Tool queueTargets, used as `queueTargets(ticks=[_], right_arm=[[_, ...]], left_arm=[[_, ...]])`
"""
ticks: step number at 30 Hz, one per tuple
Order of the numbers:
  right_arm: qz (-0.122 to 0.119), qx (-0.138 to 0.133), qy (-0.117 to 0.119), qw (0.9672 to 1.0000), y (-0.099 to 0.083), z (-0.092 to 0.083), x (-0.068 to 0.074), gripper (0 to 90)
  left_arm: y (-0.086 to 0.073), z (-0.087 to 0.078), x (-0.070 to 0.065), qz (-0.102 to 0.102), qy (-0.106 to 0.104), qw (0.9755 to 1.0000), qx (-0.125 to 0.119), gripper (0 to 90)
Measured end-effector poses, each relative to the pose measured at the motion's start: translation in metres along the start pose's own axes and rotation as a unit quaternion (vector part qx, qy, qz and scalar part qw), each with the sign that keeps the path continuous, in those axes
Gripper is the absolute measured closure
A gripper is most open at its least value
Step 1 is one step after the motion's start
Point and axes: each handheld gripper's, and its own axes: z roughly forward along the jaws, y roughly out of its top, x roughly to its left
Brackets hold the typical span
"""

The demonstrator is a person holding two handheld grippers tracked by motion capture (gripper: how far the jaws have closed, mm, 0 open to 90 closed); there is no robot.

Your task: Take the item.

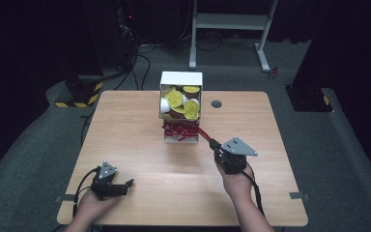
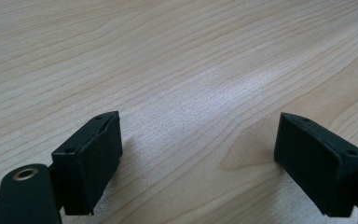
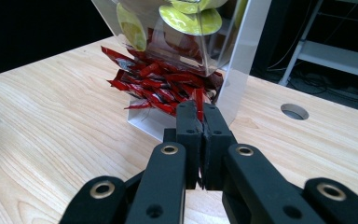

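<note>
Wooden table (image 1: pixel 140 159); right gripper (image 1: pixel 211 141) pinching a red packet (image 3: pixel 199 101) at the dispenser's (image 1: pixel 181 79) five o'clock, mid-extraction; next, pull it clear; left gripper (image 1: pixel 125 186) spread, idle.

Dark room, grey carpet (image 1: pixel 348 145), white stand (image 1: pixel 232 21)

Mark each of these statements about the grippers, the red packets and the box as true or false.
1. The right gripper is shut on a red packet. True.
2. The left gripper holds a packet. False: its fingers stand apart over bare table.
3. The yellow-lidded cups sit above the red packets in the white box. True.
4. The box stands at the table's near edge. False: it stands toward the far edge.
</note>
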Motion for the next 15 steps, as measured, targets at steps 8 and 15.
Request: queueTargets(ticks=[8, 15], right_arm=[[0.012, -0.003, -0.003, 0.9999, -0.004, -0.008, -0.008, 88.4], [0.014, -0.004, -0.015, 0.9998, -0.007, -0.014, -0.015, 88.5]], left_arm=[[0.000, 0.000, 0.000, 0.000, 0.000, 1.0000, 0.000, 15.3], [0.000, 0.000, 0.000, 0.000, 0.000, 1.0000, 0.000, 15.3]])
